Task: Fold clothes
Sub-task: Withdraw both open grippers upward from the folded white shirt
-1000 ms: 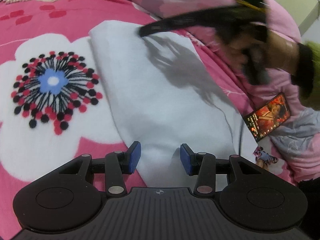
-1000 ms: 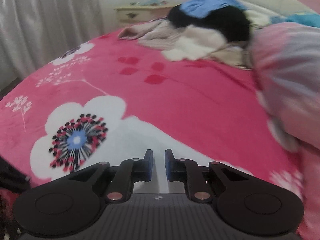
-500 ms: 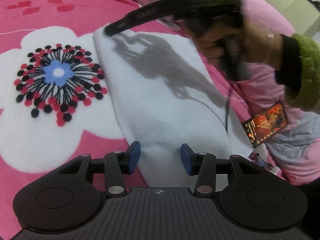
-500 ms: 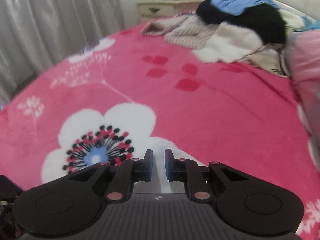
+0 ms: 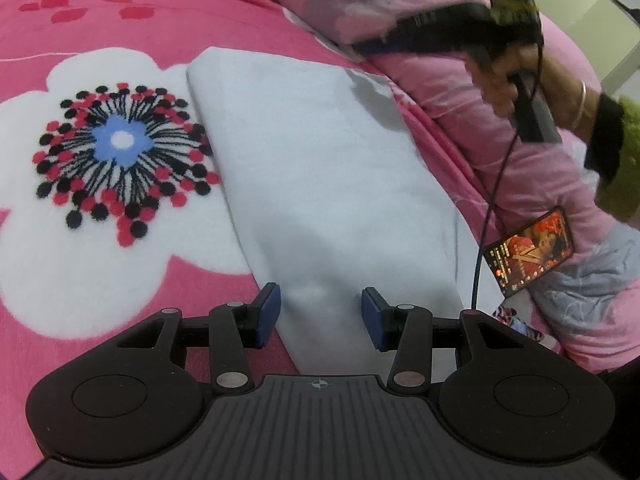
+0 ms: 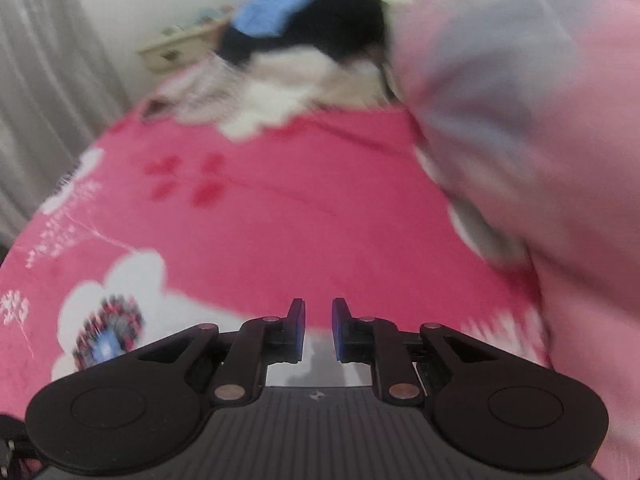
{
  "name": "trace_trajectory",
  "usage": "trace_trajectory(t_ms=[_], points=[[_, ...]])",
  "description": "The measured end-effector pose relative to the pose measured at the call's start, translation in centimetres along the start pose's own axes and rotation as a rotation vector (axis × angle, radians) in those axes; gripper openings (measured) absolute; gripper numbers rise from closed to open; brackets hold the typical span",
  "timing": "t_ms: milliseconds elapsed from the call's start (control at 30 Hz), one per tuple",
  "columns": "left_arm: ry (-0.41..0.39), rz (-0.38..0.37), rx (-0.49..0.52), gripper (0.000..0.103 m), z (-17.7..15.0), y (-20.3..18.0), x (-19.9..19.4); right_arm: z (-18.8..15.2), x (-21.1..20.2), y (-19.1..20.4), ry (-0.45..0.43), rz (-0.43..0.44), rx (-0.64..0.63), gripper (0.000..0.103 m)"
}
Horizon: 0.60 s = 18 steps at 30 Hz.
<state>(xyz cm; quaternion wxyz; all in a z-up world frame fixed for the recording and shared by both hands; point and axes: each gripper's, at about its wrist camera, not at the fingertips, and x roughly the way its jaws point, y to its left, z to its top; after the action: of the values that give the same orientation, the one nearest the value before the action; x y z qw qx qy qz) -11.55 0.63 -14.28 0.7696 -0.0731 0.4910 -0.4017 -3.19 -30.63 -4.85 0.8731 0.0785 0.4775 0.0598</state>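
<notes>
A white garment (image 5: pixel 320 160), folded into a long strip, lies on the pink flowered blanket (image 5: pixel 100 280). My left gripper (image 5: pixel 320 316) hangs open just over the strip's near end, one blue pad on each side, and no cloth is pinched. My right gripper (image 6: pixel 318 328) hovers above the strip's far end (image 6: pixel 320 368). Its jaws are opening from a narrow gap with nothing between them. In the left wrist view the right gripper (image 5: pixel 420 36) is blurred at the upper right, held by a hand (image 5: pixel 504 80) above the strip's far right corner.
A bunched pink quilt (image 5: pixel 480 132) borders the garment on the right, with a lit phone (image 5: pixel 528 252) and a black cable (image 5: pixel 492 200) on it. A pile of clothes (image 6: pixel 300 52) lies at the far side of the bed. A nightstand (image 6: pixel 172 48) and grey curtain (image 6: pixel 36 80) stand behind.
The right gripper swept from the garment's far left corner over to the right and upward, off the cloth. Its view swung toward the quilt. The left gripper stayed put.
</notes>
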Motion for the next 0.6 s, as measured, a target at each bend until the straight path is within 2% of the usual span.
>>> trace_trajectory(t_ms=[67, 167, 233, 367, 467, 600], points=[[0.001, 0.005, 0.003, 0.045, 0.0, 0.0, -0.1, -1.4, 1.2, -1.0, 0.034, -0.041, 0.029, 0.016], [0.005, 0.022, 0.007, 0.045, 0.0, -0.4, 0.1, -2.6, 3.5, -1.7, 0.035, -0.159, 0.036, 0.016], [0.009, 0.041, 0.013, 0.045, 0.1, -0.8, 0.0, -2.6, 2.8, -2.1, -0.001, -0.185, 0.083, 0.016], [-0.008, 0.057, 0.02, 0.045, 0.4, -1.4, -1.0, -2.6, -2.9, -1.1, -0.083, -0.183, 0.026, 0.017], [-0.004, 0.049, 0.047, 0.046, 0.6, -2.0, -1.9, -3.9, -7.7, 0.4, -0.068, -0.097, -0.031, 0.017], [0.043, 0.026, 0.121, 0.047, 0.4, -3.4, -2.0, -8.7, -11.6, 3.5, 0.016, 0.026, -0.098, 0.017]])
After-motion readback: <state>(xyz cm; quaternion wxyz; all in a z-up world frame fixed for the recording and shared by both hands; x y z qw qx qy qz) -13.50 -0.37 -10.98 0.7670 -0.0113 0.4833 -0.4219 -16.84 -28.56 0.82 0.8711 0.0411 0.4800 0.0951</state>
